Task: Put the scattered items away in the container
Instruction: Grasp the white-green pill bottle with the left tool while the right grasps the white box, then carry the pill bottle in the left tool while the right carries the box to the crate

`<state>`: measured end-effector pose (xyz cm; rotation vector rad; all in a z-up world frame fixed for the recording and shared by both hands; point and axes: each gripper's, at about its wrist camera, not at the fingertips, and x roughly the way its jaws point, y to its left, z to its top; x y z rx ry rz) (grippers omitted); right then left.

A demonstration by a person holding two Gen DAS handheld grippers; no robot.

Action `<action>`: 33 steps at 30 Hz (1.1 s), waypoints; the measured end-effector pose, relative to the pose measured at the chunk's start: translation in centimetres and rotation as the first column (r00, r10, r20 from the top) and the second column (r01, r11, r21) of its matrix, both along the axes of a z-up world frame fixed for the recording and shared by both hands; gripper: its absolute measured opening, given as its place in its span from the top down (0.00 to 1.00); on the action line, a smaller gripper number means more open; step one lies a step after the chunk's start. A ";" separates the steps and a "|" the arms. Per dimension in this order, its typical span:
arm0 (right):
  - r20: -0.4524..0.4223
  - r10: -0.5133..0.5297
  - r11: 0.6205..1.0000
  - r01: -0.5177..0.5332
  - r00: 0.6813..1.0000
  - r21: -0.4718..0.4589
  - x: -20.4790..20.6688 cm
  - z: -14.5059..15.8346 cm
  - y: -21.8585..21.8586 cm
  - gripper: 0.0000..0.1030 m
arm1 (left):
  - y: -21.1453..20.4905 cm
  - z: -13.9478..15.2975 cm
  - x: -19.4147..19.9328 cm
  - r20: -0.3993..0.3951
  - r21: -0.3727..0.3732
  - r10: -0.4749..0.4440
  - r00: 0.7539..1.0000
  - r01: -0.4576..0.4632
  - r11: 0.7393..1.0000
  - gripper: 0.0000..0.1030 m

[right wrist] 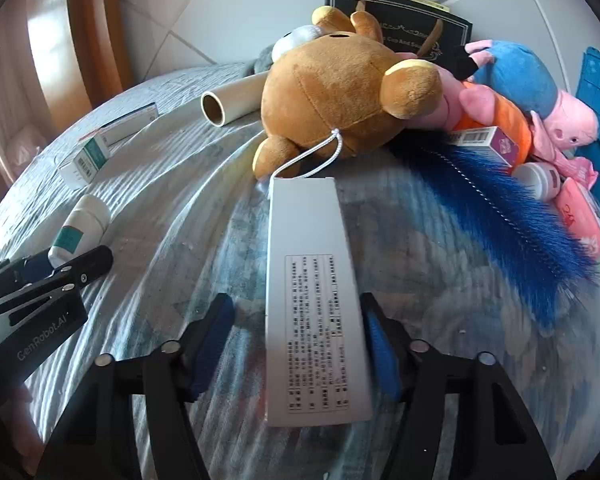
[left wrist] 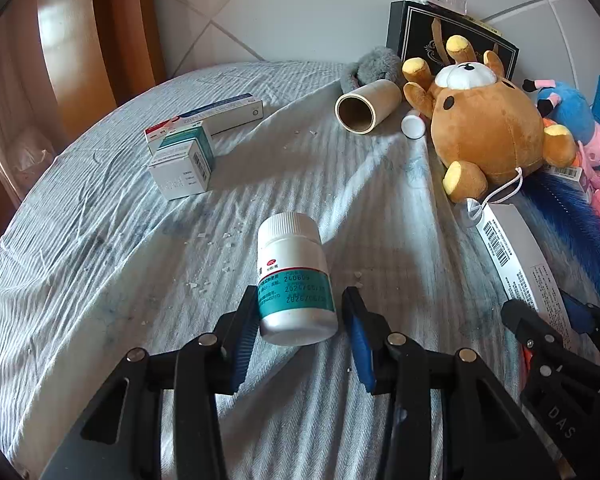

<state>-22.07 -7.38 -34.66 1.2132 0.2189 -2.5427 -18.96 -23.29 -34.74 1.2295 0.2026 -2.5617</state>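
- A lived-in home, most likely a bedroom or living space.
- A rumpled blue-grey striped cloth (left wrist: 100, 280) covers the round surface.
- Soft toys lie on it: a brown bear plush (left wrist: 488, 128) and a blue-and-pink pig plush (right wrist: 540, 96).
- Household medicine is scattered about: a pill bottle (left wrist: 294, 280) and small medicine cartons (left wrist: 184, 164).
- A white tiled wall (left wrist: 300, 12) and a curved wooden frame (left wrist: 80, 52) stand behind.

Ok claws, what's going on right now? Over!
Left claw open around pill bottle. Right claw open around long white box. Brown teddy just beyond the box.
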 end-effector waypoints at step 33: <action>-0.165 -0.115 0.975 0.080 0.980 -0.207 9.5 18.4 7.5 0.61 | 7.3 20.0 8.3 -0.239 -0.051 -0.203 0.949 0.197 0.979 0.67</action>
